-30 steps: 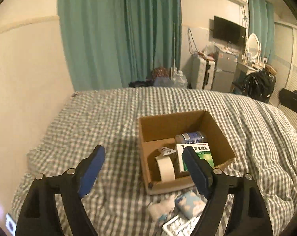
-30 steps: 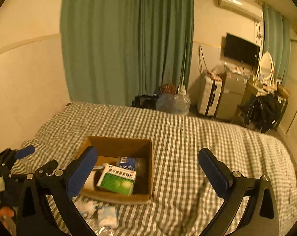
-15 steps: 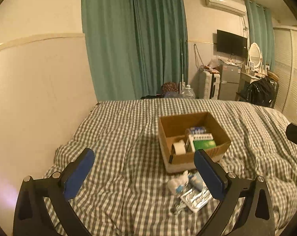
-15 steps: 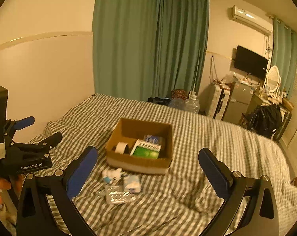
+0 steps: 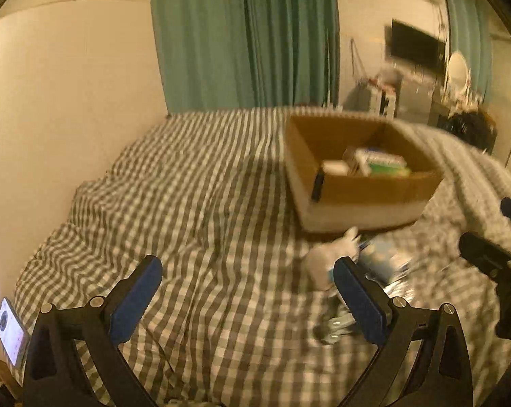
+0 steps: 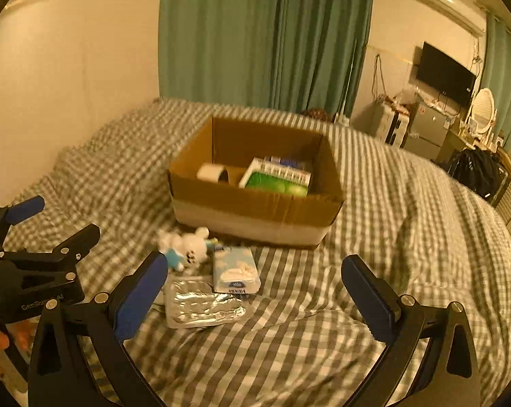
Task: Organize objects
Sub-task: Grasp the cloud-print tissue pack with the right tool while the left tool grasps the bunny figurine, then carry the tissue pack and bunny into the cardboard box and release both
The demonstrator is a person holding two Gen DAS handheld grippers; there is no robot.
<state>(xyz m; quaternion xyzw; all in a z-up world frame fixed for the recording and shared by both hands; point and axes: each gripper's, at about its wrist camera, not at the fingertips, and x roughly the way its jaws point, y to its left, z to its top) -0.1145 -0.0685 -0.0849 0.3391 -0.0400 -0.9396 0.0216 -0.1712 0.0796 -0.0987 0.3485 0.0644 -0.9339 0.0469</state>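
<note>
One cardboard box [image 6: 255, 200] sits on the checked bed [image 6: 408, 237] at 12 o'clock, with one tape roll [image 6: 209, 171] and one green carton [image 6: 276, 179] inside. At 6 o'clock from it lie three loose things: one plush toy [image 6: 186, 247], one tissue pack [image 6: 235, 269], one foil blister sheet [image 6: 203, 303]. Left gripper [image 5: 247, 300] and right gripper [image 6: 253, 296] both gape wide, holding nothing.

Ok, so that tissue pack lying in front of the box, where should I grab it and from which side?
Best guess: take the tissue pack across its two long side edges, coming down from above with the open right gripper. It lies flat on the bedspread, so only its top and its low sides are free. The foil blister sheet touches its near end and the plush toy crowds its far left corner.
</note>
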